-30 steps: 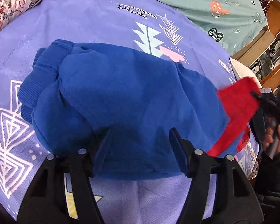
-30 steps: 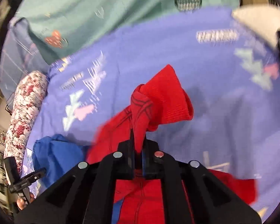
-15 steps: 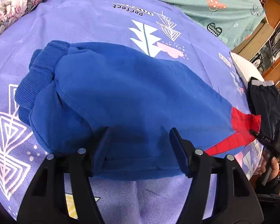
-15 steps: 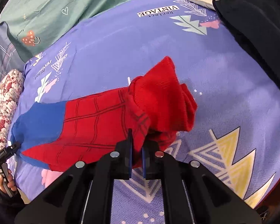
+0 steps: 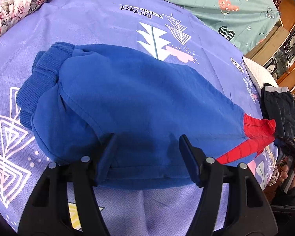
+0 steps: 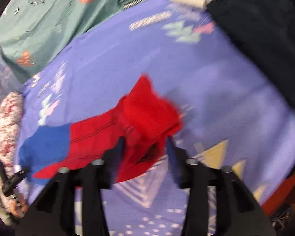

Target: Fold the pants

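Here the pants [image 5: 139,106] lie stretched out on the purple bedspread [image 5: 92,17] that covers the bed, and every place below is given relative to them. Their blue body fills the middle of the left wrist view, with the ribbed blue waistband [image 5: 39,80] bunched at the far left end and the red leg section [image 5: 253,135] at the far right end. The left gripper [image 5: 147,147] sits at the near edge of the pants, its fingers [image 5: 106,151] spread wide with blue cloth between and under them, not pinched.

In the blurred right wrist view, the red ribbed cuff [image 6: 147,114] is crumpled at the leg end, and the right gripper [image 6: 145,149] has its fingers [image 6: 118,151] spread apart on either side of that red cloth, nothing clamped. A dark garment [image 5: 279,110] lies just beyond the red end. A green printed sheet [image 5: 216,4] lies behind the pants, and a floral pillow [image 5: 19,5] sits past the waistband end.
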Action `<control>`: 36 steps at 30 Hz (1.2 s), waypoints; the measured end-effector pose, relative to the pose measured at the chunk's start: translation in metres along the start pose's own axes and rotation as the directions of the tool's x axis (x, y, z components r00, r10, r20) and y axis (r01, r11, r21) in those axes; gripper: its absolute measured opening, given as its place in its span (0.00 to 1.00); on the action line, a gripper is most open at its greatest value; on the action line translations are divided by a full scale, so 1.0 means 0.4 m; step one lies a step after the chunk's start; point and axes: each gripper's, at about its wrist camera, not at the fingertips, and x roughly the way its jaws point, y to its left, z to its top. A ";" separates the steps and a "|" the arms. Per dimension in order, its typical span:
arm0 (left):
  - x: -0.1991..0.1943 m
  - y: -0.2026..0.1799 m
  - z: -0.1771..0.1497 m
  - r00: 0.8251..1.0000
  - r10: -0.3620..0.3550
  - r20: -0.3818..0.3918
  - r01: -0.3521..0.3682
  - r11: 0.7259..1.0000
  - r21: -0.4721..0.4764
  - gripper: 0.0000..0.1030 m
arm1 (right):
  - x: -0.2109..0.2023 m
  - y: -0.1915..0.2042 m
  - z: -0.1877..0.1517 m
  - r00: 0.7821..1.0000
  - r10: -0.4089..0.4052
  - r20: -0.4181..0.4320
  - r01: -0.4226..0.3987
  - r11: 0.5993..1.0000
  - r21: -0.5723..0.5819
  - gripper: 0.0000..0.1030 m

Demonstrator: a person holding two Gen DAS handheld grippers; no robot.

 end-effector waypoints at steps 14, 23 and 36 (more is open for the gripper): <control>0.011 -0.023 -0.002 1.000 0.016 0.009 -0.016 0.999 0.029 0.76 | 0.047 0.048 0.081 0.998 0.042 -0.043 -0.050 0.974 -0.221 0.05; 0.017 -0.066 -0.014 0.994 0.105 -0.003 -0.104 0.986 0.133 0.80 | 0.120 0.046 0.027 0.932 -0.348 -0.104 0.293 0.889 -0.353 0.18; -0.027 -0.010 -0.032 0.979 0.197 -0.043 -0.191 0.975 0.110 0.87 | 0.301 0.732 0.118 0.697 0.511 -0.503 -0.670 0.713 -0.204 0.78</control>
